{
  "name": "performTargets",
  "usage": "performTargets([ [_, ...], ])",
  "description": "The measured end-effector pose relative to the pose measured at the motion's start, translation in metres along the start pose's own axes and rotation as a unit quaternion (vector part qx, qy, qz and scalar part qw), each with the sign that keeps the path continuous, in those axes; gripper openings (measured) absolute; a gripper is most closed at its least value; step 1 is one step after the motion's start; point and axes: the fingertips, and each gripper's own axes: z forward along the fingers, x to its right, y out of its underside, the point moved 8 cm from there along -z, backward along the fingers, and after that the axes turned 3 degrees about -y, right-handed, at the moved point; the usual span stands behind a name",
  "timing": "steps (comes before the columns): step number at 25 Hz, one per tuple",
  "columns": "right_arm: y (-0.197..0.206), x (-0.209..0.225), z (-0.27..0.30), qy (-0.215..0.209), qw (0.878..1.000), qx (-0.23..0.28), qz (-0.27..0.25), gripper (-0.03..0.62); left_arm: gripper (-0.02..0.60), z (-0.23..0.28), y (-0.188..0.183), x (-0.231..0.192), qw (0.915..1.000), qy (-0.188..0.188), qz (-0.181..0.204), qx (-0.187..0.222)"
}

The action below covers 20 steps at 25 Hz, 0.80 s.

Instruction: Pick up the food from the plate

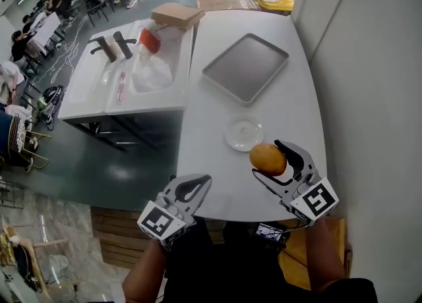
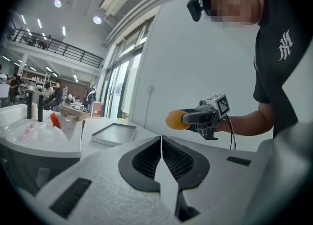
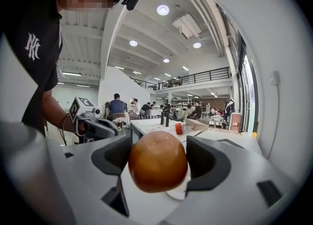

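An orange-brown round piece of food (image 1: 268, 159) hangs in the air just this side of a small white plate (image 1: 231, 138) on the white table (image 1: 217, 117). My right gripper (image 1: 266, 158) is shut on the food, a jaw on each side; the right gripper view shows the food (image 3: 157, 160) filling the gap, with the plate (image 3: 179, 192) below it. My left gripper (image 1: 206, 179) is shut and holds nothing, low over the table's near edge, left of the food. In the left gripper view its jaws (image 2: 161, 155) meet, and the right gripper (image 2: 195, 117) holds the food (image 2: 174, 120) beyond.
A grey metal tray (image 1: 245, 68) lies farther back on the table. A white sink counter (image 1: 125, 78) with dark bottles (image 1: 122, 44) and plastic bags stands to the left across a gap. A cardboard box (image 1: 177, 14) sits behind it. A wall runs along the right.
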Motion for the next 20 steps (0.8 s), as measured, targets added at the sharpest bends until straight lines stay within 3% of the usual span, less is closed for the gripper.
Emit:
performTargets([
  [13, -0.031, -0.033, -0.075, 0.022, 0.998, 0.050, 0.014, 0.347, 0.009, -0.030, -0.021, 0.042, 0.9994, 0.000, 0.032, 0.015],
  [20, -0.029, -0.047, -0.098, 0.011, 0.996, 0.087, 0.031, 0.347, 0.009, -0.041, -0.033, 0.057, 0.9988, -0.008, 0.040, 0.026],
])
